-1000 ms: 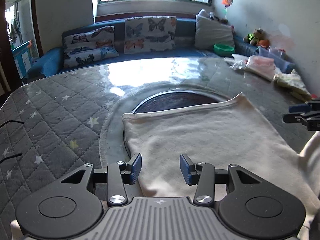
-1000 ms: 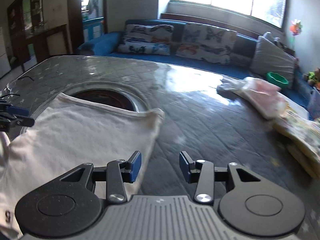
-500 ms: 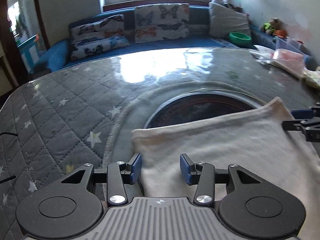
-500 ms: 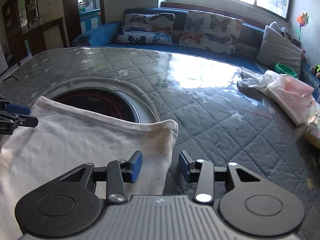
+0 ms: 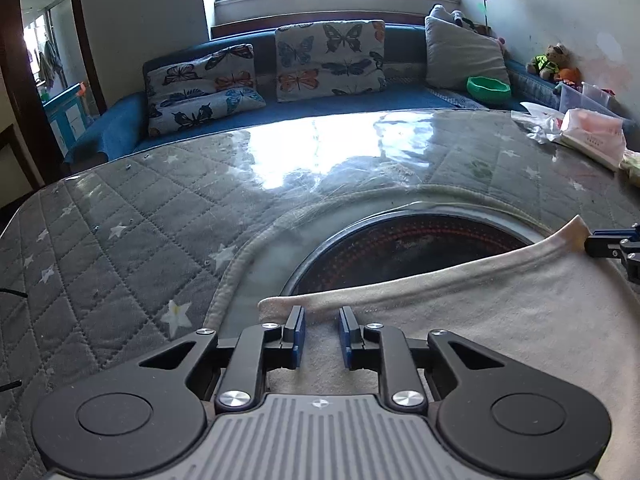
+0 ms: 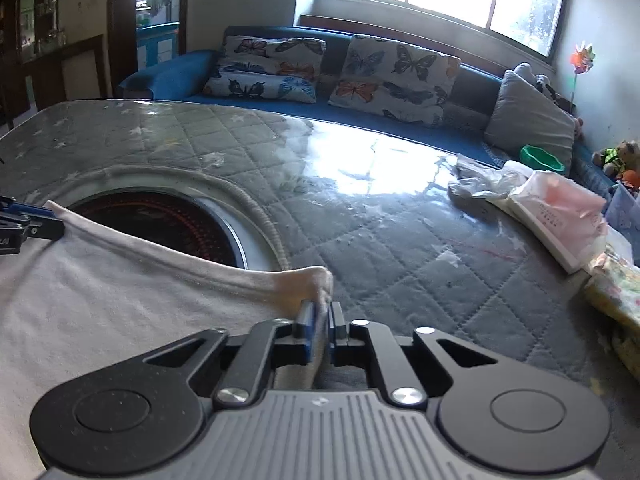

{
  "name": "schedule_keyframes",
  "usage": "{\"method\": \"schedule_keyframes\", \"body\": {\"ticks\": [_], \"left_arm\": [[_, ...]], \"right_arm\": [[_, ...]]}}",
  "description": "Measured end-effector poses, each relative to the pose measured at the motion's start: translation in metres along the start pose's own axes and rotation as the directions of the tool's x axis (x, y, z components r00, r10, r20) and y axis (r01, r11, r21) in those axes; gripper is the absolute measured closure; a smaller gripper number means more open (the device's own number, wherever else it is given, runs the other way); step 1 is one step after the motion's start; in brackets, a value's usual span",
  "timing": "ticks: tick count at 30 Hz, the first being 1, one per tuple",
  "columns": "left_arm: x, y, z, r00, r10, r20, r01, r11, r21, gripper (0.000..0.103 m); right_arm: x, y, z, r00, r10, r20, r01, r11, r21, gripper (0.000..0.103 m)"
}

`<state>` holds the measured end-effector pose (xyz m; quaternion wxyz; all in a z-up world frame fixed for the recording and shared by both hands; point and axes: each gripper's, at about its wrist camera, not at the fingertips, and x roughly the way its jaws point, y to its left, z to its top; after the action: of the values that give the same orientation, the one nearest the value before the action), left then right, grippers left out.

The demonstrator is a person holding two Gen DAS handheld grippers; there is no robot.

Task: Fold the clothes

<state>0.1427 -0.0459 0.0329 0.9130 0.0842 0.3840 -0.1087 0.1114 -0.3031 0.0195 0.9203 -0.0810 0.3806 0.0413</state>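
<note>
A cream-white garment [image 5: 460, 312] lies flat over the quilted grey table cover, its far hem crossing a dark round opening. My left gripper [image 5: 322, 334] sits at the hem's near left corner, its blue pads drawn in to a narrow gap with fabric between them. My right gripper [image 6: 319, 326] is shut on the garment's [image 6: 120, 304] far right corner, which bunches up between the pads and lifts a little off the table. Each view also catches the other gripper at its edge: the right gripper [image 5: 608, 242] and the left gripper [image 6: 24, 226].
The dark round opening [image 5: 408, 244] has a padded rim. A pink-white bag [image 6: 556, 212], crumpled plastic and a yellowish cloth pile [image 6: 616, 292] sit on the table's right side. A blue sofa with butterfly cushions [image 5: 328, 60] runs behind the table.
Both grippers moved forward to the garment's far hem corners and closed from wide open. The right one now pinches its corner, and the hem is stretched between them.
</note>
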Motion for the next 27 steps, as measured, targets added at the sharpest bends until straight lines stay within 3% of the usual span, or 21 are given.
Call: {"method": "schedule_keyframes", "body": {"ticks": [2, 4, 11, 16, 27], "left_arm": [[-0.007, 0.002, 0.0, 1.0, 0.005, 0.008, -0.005, 1.0, 0.004, 0.068], [-0.017, 0.004, -0.001, 1.0, 0.011, 0.019, -0.011, 1.0, 0.009, 0.053], [-0.067, 0.009, -0.021, 0.998, 0.004, 0.067, -0.007, 0.999, 0.038, 0.033], [-0.106, 0.011, -0.04, 0.995, -0.004, 0.098, -0.001, 0.998, 0.058, 0.029], [-0.163, -0.006, -0.127, 0.987, -0.127, 0.094, 0.126, 0.992, 0.019, 0.031]], "right_arm": [[-0.007, 0.001, 0.0, 1.0, 0.011, 0.002, -0.011, 1.0, -0.018, 0.082], [-0.016, 0.003, -0.001, 1.0, 0.029, 0.005, -0.029, 0.999, -0.045, 0.066], [-0.062, 0.027, -0.027, 0.985, 0.173, -0.008, -0.173, 0.977, -0.128, 0.043], [-0.094, 0.049, -0.056, 0.972, 0.235, 0.006, -0.231, 0.959, -0.162, 0.029], [-0.121, 0.068, -0.11, 0.964, 0.259, 0.058, -0.244, 0.951, -0.188, 0.016]]}}
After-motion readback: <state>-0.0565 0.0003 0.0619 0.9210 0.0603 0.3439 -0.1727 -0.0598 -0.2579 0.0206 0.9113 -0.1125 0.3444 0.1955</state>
